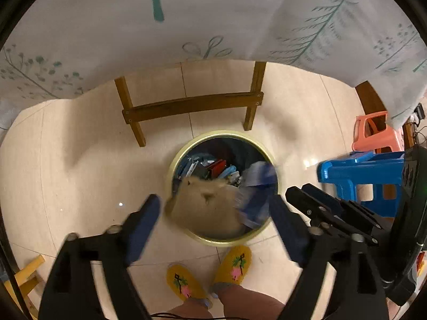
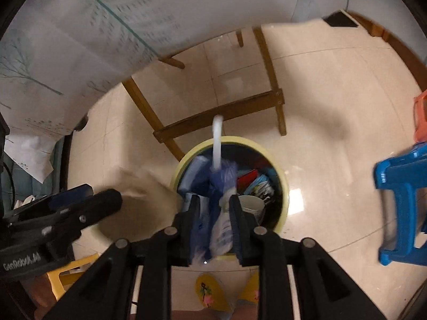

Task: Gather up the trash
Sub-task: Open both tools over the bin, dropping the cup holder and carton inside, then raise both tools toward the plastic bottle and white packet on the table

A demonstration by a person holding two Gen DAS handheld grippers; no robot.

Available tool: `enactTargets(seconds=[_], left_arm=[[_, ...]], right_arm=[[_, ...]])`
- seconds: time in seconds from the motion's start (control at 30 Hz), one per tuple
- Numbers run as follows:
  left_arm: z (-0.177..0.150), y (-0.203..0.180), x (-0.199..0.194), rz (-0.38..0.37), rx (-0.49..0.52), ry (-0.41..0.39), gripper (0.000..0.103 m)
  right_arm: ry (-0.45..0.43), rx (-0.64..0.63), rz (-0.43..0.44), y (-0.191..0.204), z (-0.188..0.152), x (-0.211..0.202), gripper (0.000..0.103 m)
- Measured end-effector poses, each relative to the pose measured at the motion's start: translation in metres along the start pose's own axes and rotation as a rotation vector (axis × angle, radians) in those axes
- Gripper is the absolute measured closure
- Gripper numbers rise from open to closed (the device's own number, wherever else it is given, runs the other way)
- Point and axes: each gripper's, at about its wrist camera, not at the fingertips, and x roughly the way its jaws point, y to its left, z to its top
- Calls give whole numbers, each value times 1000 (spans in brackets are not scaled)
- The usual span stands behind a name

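- Faintly, "GenRobot.AI" is showing on the left gripper (image 2: 88, 200); its fingers are gaping around a blurred tan lump (image 1: 208, 208)
- right gripper (image 2: 214, 229) is pinching a blue-and-white bag (image 2: 221, 213) over the bin's (image 2: 284, 186) rim; open floor (image 2: 333, 120) is lying around

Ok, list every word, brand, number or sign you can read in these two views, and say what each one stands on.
"GenRobot.AI": white lettering on the black body of the left gripper, at the left edge of the right wrist view.
Packaging in the trash bin: printed, but too small and blurred to read.
Blue and white wrapper between the right gripper fingers: print is blurred, unreadable.
Tablecloth: plant drawings only, no words.
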Motion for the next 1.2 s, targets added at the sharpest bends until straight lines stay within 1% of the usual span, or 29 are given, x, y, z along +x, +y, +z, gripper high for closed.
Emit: enactTargets(seconds=[0.03, 0.1, 0.33, 0.53, 0.83, 1.2], left_arm=[[0, 1, 2, 11, 2, -5, 12], [-2, 1, 5, 30, -4, -18, 8], [-7, 8, -3, 55, -36, -44, 6], [-11, 11, -34, 65, -48, -55, 6], [-6, 13, -104, 75, -67, -88, 6], [-1, 0, -208, 71, -65, -118, 6]], right_arm=[[-5, -7, 1, 1, -1, 2, 70], [-16, -16, -11, 2, -1, 5, 68], [-27, -21, -57, 9, 4, -8, 67], [-39, -29, -100, 17, 11, -34, 67], [-53, -50, -130, 43, 23, -95, 67], [-51, -79, -165, 70, 32, -185, 67]])
